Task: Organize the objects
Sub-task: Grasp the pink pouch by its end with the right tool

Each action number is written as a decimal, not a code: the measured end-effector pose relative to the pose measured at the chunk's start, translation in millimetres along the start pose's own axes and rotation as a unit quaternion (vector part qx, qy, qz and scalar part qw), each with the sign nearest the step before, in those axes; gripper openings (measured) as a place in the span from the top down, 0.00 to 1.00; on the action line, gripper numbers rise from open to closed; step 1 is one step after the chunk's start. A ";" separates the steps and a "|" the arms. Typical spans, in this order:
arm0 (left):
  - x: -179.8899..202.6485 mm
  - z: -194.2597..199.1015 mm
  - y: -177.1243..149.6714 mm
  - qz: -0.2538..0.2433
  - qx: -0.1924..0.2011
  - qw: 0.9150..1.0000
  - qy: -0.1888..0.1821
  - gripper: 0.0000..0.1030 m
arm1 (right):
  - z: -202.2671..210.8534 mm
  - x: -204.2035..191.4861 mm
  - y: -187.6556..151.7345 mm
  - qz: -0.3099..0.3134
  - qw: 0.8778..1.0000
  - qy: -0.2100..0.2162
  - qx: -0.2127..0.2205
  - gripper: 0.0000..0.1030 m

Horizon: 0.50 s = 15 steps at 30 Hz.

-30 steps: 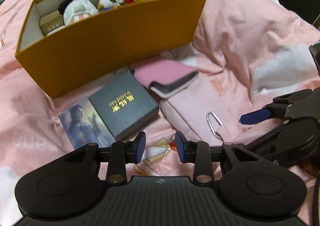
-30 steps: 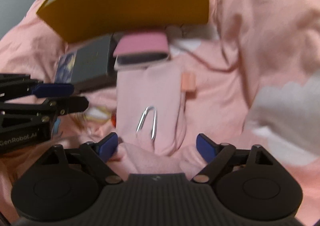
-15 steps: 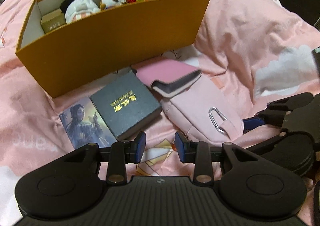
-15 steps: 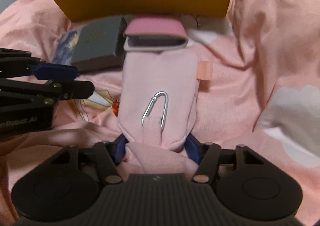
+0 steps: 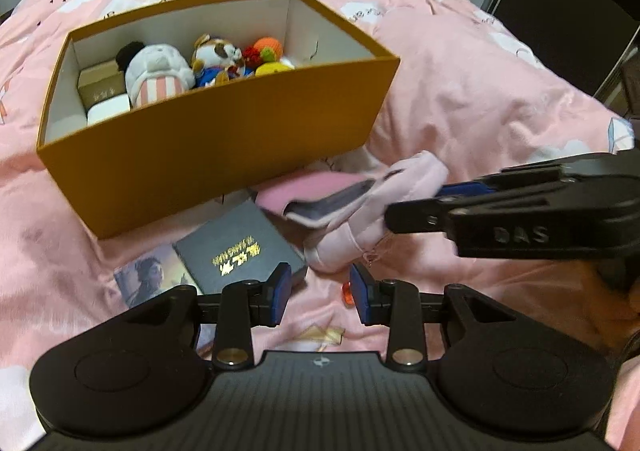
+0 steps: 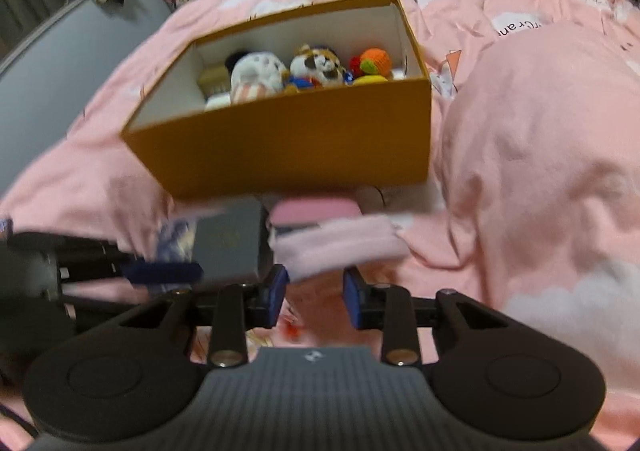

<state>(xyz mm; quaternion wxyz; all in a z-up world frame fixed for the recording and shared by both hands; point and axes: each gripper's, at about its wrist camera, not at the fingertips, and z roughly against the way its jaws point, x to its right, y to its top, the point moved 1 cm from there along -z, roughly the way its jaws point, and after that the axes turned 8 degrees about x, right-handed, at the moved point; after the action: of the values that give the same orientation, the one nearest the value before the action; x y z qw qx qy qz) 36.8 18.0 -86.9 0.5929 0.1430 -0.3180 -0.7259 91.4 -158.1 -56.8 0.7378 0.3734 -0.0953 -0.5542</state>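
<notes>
An orange box (image 5: pixel 224 155) with white inner walls sits on the pink bedspread and holds plush toys (image 5: pixel 158 73) and small boxes. In front of it lie a pink wallet (image 5: pixel 316 197), a dark grey book (image 5: pixel 240 255) and a picture card (image 5: pixel 148 279). My right gripper (image 6: pixel 314 293) is shut on a pale pink pouch (image 6: pixel 336 247) and holds it lifted above the bed; the pouch also shows in the left wrist view (image 5: pixel 360 219). My left gripper (image 5: pixel 320 291) is partly open and empty, low over the bedspread near the book.
The pink bedspread (image 5: pixel 500 99) rises in a fold to the right of the box. A small red bead (image 5: pixel 347 293) lies by my left gripper. A grey wall and dark doorway stand beyond the bed.
My right gripper has shut on the pink pouch and lifted it off the bed, toward the box. My left gripper has risen and stays empty.
</notes>
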 end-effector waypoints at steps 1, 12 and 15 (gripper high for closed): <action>-0.6 -1.6 1.6 0.001 0.002 1.000 -0.001 0.61 | -3.4 -1.4 2.6 -0.001 1.000 0.000 0.005 0.68; -2.4 -26.3 21.3 0.005 0.016 1.000 -0.013 0.61 | -23.4 0.8 17.4 -0.006 0.999 -0.008 0.031 0.61; -6.8 -26.3 19.4 0.017 0.013 1.000 -0.012 0.61 | -13.1 6.9 15.4 -0.008 0.999 -0.018 0.038 0.50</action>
<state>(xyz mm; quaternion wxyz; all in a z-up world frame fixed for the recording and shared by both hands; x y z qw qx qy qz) 68.8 15.0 -95.7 0.5990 0.1362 -0.3369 -0.7135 112.7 -156.7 -57.9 0.7168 0.3919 -0.1268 -0.5626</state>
